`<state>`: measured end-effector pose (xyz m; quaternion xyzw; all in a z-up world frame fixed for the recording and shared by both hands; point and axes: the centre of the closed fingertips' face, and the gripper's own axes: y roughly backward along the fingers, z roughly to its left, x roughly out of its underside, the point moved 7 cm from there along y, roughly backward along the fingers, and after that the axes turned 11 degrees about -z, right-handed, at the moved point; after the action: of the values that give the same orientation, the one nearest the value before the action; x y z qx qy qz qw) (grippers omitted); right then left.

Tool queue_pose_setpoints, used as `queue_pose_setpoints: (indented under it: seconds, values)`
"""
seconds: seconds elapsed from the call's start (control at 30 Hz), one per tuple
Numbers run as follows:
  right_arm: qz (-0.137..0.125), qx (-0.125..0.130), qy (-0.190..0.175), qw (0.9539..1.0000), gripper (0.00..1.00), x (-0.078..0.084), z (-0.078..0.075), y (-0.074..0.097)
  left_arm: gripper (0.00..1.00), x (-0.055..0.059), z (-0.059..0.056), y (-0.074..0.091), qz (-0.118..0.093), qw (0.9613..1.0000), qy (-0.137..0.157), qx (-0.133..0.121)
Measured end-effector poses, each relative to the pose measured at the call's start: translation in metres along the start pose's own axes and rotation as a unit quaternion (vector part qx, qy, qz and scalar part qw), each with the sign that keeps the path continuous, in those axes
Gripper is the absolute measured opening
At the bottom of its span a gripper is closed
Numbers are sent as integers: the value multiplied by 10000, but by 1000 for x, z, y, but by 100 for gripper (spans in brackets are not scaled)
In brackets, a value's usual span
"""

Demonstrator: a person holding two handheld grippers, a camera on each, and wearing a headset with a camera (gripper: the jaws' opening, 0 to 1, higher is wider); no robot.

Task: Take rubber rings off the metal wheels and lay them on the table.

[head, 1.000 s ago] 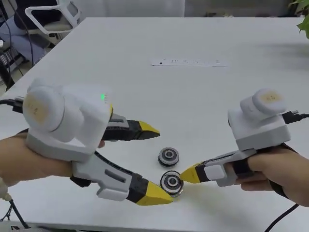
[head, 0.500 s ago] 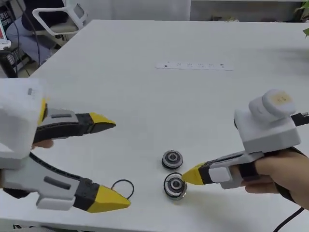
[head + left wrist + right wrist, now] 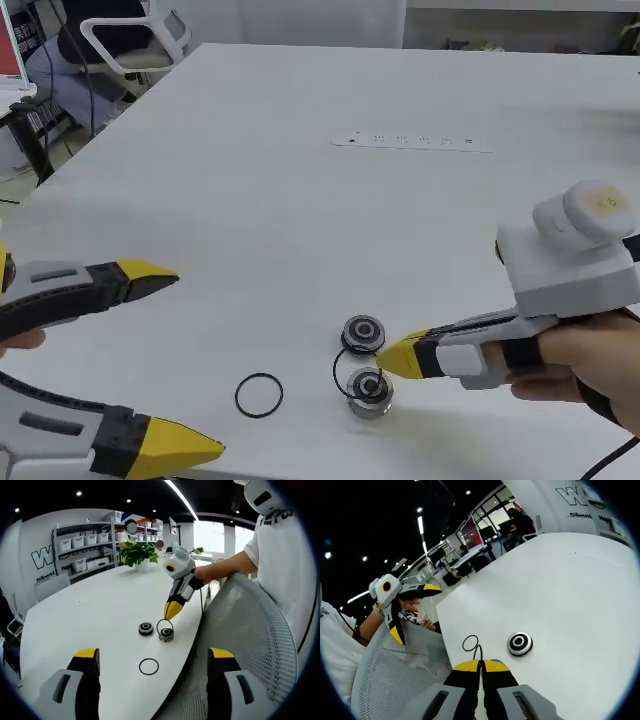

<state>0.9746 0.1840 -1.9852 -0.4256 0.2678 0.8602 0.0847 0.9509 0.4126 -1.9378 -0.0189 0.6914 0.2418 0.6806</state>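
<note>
Table (image 3: 300,200): white, with two metal wheels lying flat towards its near edge. The near wheel (image 3: 368,388) and the far wheel (image 3: 363,333) sit just beside each other, the far one at 12 o'clock of the near one.

Right gripper (image 3: 390,355): comes in from 3 o'clock in the head view, with its yellow tips over the gap between the two wheels. The jaws are pressed together and pinch the second ring (image 3: 165,626). In the left gripper view this thin black loop stands upright from the tips, its lower edge at the top of the near wheel. Whether it is still caught on that wheel cannot be told.

First ring (image 3: 259,394): lies flat on the table at 9 o'clock of the near wheel, apart from it and touching neither gripper.

Left gripper (image 3: 200,364): sits at 8 o'clock in the head view, well apart from the wheels. Its jaws are spread wide over bare table, with the first ring just beyond the tips.

A power strip (image 3: 412,141) lies at 12 o'clock, far across the table
</note>
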Motion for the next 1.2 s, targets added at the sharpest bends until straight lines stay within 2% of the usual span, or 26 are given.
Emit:
queue_pose_setpoints:
  seconds: [0.2, 0.37, 0.5, 0.67, 0.9, 1.2]
  values:
    - [-205, -48, 60, 9998, 0, -9, 8, 0, 88, 3, -5, -7, -47, 10000, 60, -36]
    - [-325, -131, 195, 9992, 0, -17, 18, -3, 88, 7, -3, -9, 56, 9999, 21, -85]
    - [-327, -161, 292, 9989, 0, -19, 22, -5, 88, 9, -3, -10, 78, 9999, 16, -70]
    - [-300, -223, 381, 9986, 0, -21, 27, -9, 89, 9, -4, -10, -25, 9998, 170, -45]
    - [-263, -295, 527, 9978, 0, -21, 33, -18, 91, 12, -4, -11, 14, 9998, 218, -28]
    - [-210, -439, 868, 9950, 0, -11, 40, -37, 89, 14, -2, -11, 6, 9994, 337, -64]
